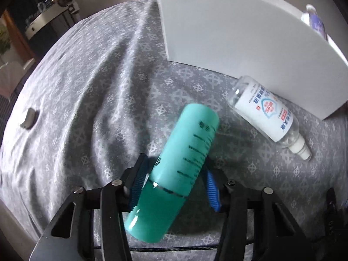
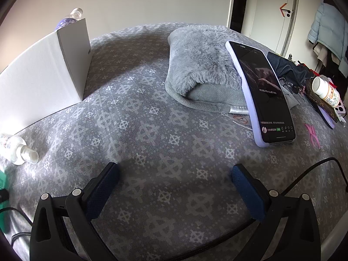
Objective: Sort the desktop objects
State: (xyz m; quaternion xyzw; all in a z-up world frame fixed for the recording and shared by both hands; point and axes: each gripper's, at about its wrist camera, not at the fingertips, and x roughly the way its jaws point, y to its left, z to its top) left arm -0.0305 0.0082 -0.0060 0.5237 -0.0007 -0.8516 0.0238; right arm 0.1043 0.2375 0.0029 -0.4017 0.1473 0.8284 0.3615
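A teal bottle (image 1: 187, 163) with dark printed marks lies tilted on the grey patterned cloth (image 1: 97, 87). My left gripper (image 1: 175, 163) is shut on it, its blue pads against both sides near the darker cap end. A clear spray bottle (image 1: 265, 111) with a white label lies just right of it, against a white box (image 1: 239, 37). In the right wrist view that spray bottle (image 2: 13, 148) shows at the left edge. My right gripper (image 2: 174, 169) hangs open over bare cloth with nothing between its fingers.
A phone (image 2: 263, 93) in a lilac case leans on a grey fluffy pouch (image 2: 202, 65). A pill bottle (image 2: 326, 91), a pink clip (image 2: 312, 134) and clutter sit far right. A purple bottle (image 2: 69, 18) stands behind the white box. A small grey object (image 1: 29, 117) lies at the left.
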